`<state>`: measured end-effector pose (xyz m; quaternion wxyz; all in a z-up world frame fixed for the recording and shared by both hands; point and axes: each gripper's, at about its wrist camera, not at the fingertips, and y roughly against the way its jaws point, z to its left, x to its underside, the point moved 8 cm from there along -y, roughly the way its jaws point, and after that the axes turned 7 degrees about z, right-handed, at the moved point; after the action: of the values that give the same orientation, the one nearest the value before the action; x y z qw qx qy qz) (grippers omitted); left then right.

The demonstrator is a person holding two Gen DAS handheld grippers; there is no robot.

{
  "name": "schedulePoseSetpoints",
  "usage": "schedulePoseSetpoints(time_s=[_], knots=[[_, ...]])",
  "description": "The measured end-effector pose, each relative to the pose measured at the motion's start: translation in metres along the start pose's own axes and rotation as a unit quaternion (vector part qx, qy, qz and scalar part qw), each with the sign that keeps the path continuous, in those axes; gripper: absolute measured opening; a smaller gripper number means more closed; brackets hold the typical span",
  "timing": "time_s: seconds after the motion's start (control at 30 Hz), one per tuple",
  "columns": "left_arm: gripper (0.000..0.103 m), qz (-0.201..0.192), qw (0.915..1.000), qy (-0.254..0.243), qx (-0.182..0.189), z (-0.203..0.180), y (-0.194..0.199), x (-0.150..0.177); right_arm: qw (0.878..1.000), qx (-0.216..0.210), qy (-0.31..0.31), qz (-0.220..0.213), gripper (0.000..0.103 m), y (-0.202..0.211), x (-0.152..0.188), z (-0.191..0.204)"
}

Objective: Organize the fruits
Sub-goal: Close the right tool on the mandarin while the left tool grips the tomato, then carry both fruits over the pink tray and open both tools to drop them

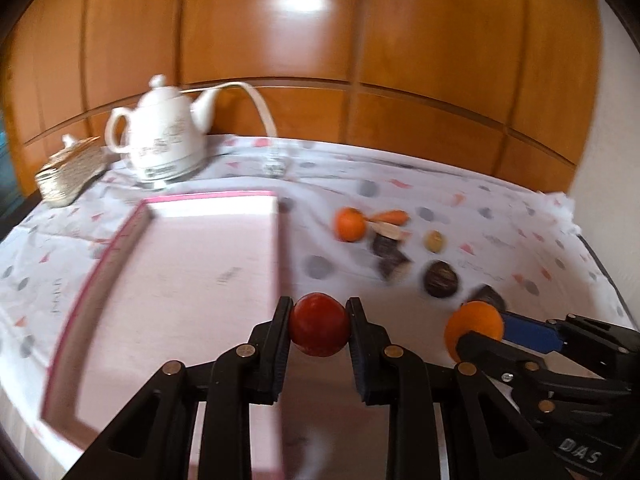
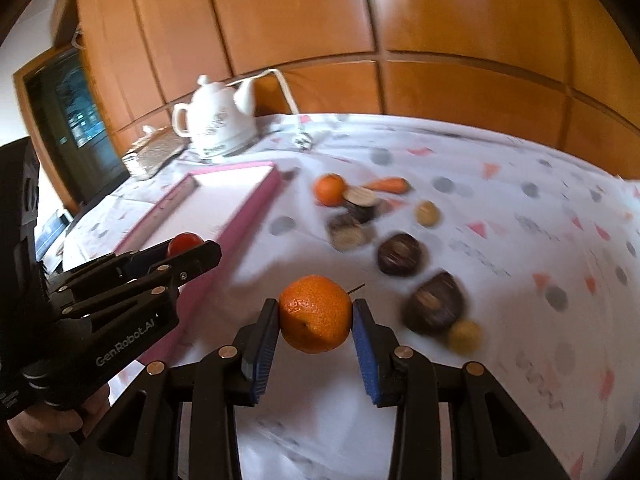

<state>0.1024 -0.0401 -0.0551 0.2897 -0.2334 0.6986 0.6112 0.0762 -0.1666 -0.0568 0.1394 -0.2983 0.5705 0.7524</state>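
My left gripper (image 1: 319, 326) is shut on a small red fruit (image 1: 319, 325), held above the right edge of the pink tray (image 1: 120, 240). My right gripper (image 2: 315, 314) is shut on an orange mandarin (image 2: 315, 313), lifted over the patterned tablecloth to the right of the tray. In the left wrist view the right gripper (image 1: 476, 330) and its mandarin (image 1: 474, 326) appear at the lower right. In the right wrist view the left gripper (image 2: 192, 246) shows at the left with the red fruit (image 2: 184, 242) and a hand below it. Another mandarin (image 1: 350, 224) and a carrot (image 1: 390, 217) lie on the cloth.
Dark round sweets (image 2: 402, 254), a wrapped piece (image 2: 350, 236) and small yellowish balls (image 2: 427, 213) lie scattered right of the tray. A white teapot (image 1: 160, 136) with its cord and a woven box (image 1: 70, 176) stand at the back left. Wooden panels (image 1: 320, 40) rise behind the table.
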Motion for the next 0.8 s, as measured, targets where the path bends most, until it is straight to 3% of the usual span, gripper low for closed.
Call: schedulePoseSetpoints(time_s=[0.27,0.7,0.73,0.8], knots=[[0.027,-0.001,0.995,0.057,-0.082,0.088,0.003,-0.008,0.998,-0.053,0.043,0.014,0.037,-0.025,-0.041,0.056],[0.029,0.017,0.988,0.105,-0.112,0.147,-0.011,-0.012,0.996,-0.069,0.052,0.037,0.037,-0.076,-0.076,0.12],[0.03,0.017,0.9876,0.108,-0.112,0.148,-0.011,-0.013,0.996,-0.068,0.05,0.038,0.039,-0.08,-0.079,0.122],[0.051,0.014,0.9869,0.113,-0.114,0.152,-0.009,-0.015,0.996,-0.065,0.045,0.044,0.041,-0.088,-0.085,0.125]])
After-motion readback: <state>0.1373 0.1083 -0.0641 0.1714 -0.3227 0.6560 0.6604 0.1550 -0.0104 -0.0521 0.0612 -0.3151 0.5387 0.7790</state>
